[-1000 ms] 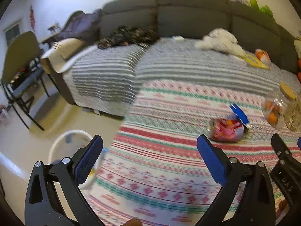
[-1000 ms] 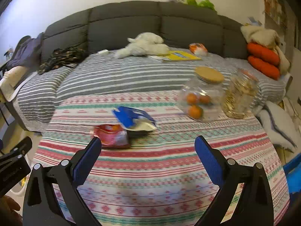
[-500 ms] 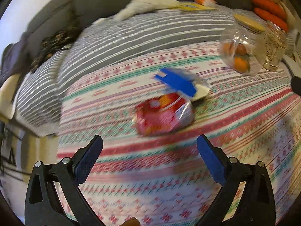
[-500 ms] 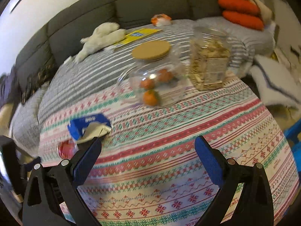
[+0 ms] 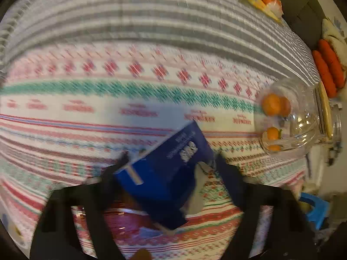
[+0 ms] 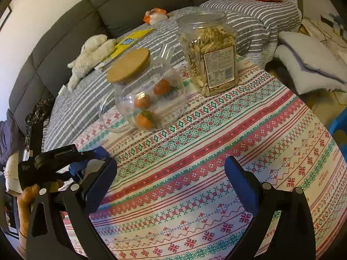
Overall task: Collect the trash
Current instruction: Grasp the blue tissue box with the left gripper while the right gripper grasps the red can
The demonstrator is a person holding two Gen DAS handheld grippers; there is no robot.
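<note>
A torn blue carton (image 5: 169,173) lies tilted on the patterned tablecloth (image 5: 108,112), partly over a red snack wrapper (image 5: 130,218). My left gripper (image 5: 171,160) points steeply down over it. Its jaws are closing, with the carton between them and a finger against each side; the picture is blurred. In the right wrist view the left gripper (image 6: 65,156) shows at the far left, held by a hand (image 6: 28,192), with a bit of the blue carton (image 6: 98,151) beside it. My right gripper (image 6: 169,164) hangs open over bare tablecloth (image 6: 216,151), nothing between its fingers.
A glass jar with a wooden lid holding oranges (image 6: 147,99) and a plastic jar of seeds (image 6: 210,54) stand at the table's far side. Behind is a striped sofa cover with a plush toy (image 6: 91,54). A blue stool (image 6: 338,125) and a cushion (image 6: 308,60) are at the right.
My left gripper swung over the table and dropped onto the blue carton, and its jaws narrowed around it. My right gripper turned right towards the jars and stayed open.
</note>
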